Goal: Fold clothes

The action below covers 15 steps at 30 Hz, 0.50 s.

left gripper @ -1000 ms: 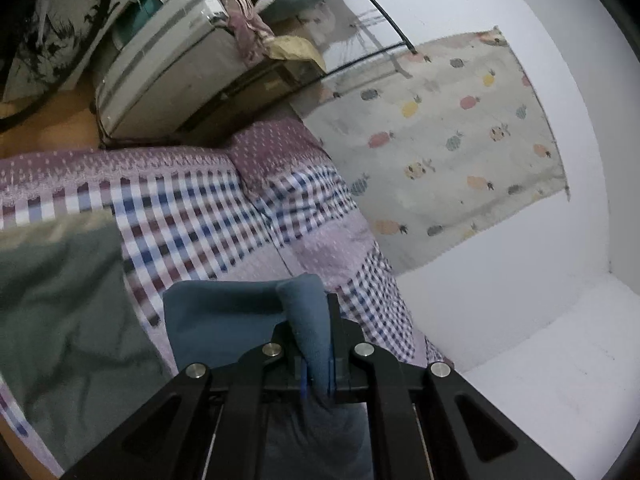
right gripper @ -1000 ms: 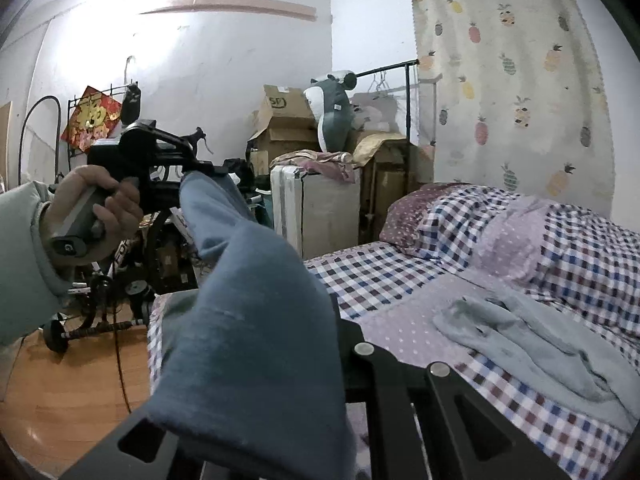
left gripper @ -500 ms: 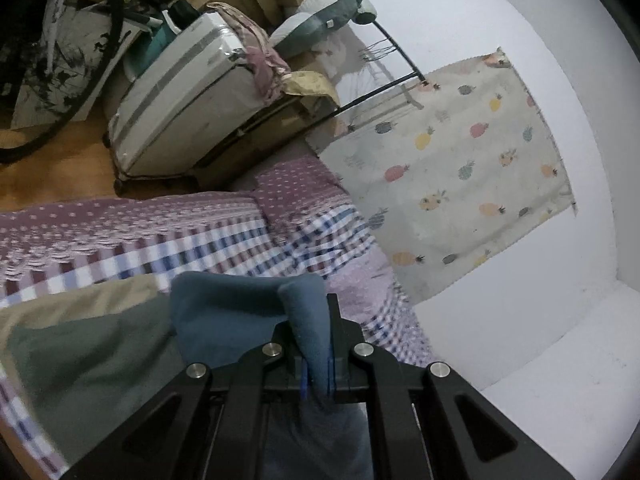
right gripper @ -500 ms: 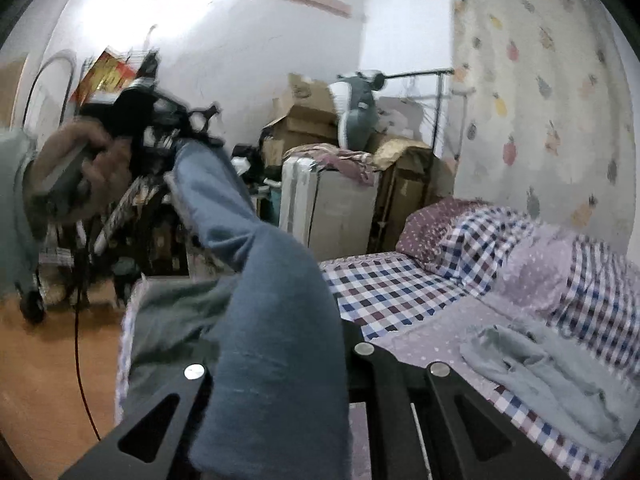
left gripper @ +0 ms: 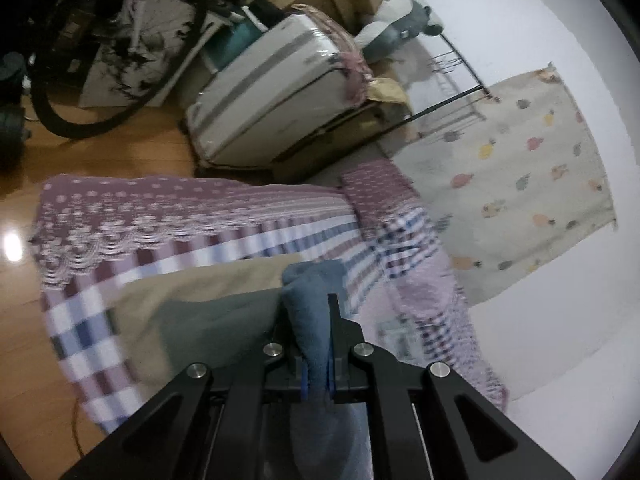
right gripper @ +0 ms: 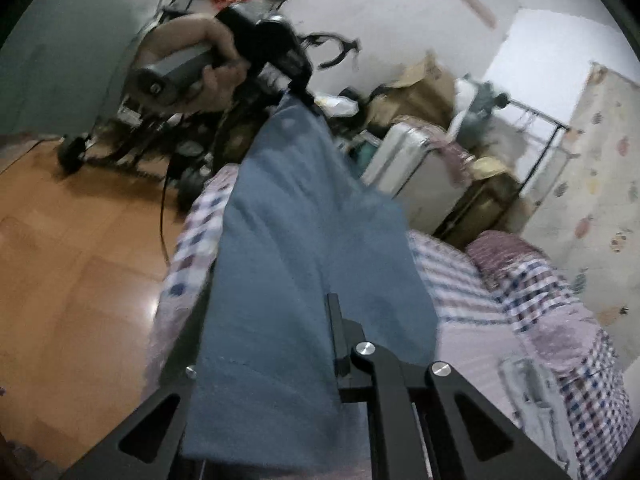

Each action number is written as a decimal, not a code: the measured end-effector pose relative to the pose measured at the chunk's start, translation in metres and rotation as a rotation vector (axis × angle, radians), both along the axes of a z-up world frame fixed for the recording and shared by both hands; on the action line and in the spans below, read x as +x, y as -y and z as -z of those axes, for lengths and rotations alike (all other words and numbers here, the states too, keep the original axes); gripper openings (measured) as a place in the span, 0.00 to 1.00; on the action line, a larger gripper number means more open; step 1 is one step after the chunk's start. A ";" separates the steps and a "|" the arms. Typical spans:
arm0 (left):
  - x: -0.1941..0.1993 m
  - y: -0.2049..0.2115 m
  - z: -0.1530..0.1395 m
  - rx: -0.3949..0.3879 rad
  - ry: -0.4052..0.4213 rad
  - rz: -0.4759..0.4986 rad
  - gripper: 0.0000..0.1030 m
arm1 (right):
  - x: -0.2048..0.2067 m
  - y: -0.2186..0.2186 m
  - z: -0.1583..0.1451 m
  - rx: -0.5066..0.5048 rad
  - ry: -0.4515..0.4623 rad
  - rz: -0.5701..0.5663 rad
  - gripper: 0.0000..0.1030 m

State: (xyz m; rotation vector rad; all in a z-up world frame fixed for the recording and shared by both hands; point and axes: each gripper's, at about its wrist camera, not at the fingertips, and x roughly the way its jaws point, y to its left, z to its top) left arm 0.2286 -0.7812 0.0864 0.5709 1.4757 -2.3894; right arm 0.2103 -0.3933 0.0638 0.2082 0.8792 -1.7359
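Blue garment [right gripper: 296,280]: soft, matte, fleece-like cloth in a dusty blue; it hung stretched in a long band between the two grippers, above the bed.
Left gripper [left gripper: 316,344]: black angular frame with silver screw heads; its fingers were pressed together on a bunched, rounded fold of the blue garment, and the cloth bulged up past the tips and ran down between the frame arms.
Right gripper [right gripper: 320,344]: same black frame; the wide flat end of the garment draped over its left side and hid that finger, only the thin right finger [right gripper: 335,328] showed, hard against the cloth; the jaws were pinched on it.
Person's hand [right gripper: 208,68]: wrapped round a grey cylindrical handle in the right wrist view, carrying the left gripper at the far, narrow end of the band; a pale grey-green sleeve [right gripper: 68,40] filled the corner.
Bed [left gripper: 200,248]: cover in purple, blue and white checks, with a dotted maroon border and scalloped edge.
Folded pieces [left gripper: 216,320]: a smooth grey-green cloth lay on a tan one, just left of the left gripper's tips, on the bed.
Suitcase [left gripper: 272,96]: hard, glossy, cream shell with grey bands, beyond the bed.
Floor [right gripper: 72,264]: shiny orange-brown wood.
Wall cloth [left gripper: 520,184]: cream fabric, small fruit print.
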 end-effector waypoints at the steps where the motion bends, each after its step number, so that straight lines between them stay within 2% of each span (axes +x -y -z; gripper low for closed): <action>1: 0.001 0.001 0.006 -0.006 0.027 -0.003 0.04 | 0.001 0.002 0.005 0.023 0.010 -0.004 0.07; 4: 0.004 0.009 0.023 -0.002 0.089 -0.026 0.05 | 0.006 0.005 0.016 0.080 0.034 -0.014 0.13; 6: 0.008 0.013 0.033 -0.007 0.124 -0.046 0.10 | 0.012 0.002 0.020 0.108 0.045 -0.029 0.31; 7: 0.011 0.015 0.036 -0.012 0.142 -0.065 0.15 | 0.015 -0.001 0.020 0.112 0.049 -0.038 0.41; 8: 0.018 0.017 0.037 -0.022 0.142 -0.094 0.30 | 0.019 -0.005 0.020 0.113 0.050 -0.047 0.52; 9: 0.025 0.018 0.037 -0.033 0.140 -0.124 0.46 | 0.022 -0.009 0.019 0.109 0.049 -0.048 0.57; 10: 0.033 0.019 0.038 -0.044 0.137 -0.154 0.52 | 0.024 -0.014 0.017 0.104 0.047 -0.046 0.65; 11: 0.041 0.019 0.034 -0.052 0.126 -0.171 0.60 | 0.026 -0.019 0.015 0.098 0.044 -0.044 0.70; 12: 0.049 0.018 0.030 -0.060 0.112 -0.187 0.66 | 0.027 -0.024 0.012 0.088 0.044 -0.039 0.71; 15: 0.069 0.015 0.016 -0.085 0.074 -0.209 0.70 | 0.026 -0.043 -0.007 0.032 0.048 -0.001 0.74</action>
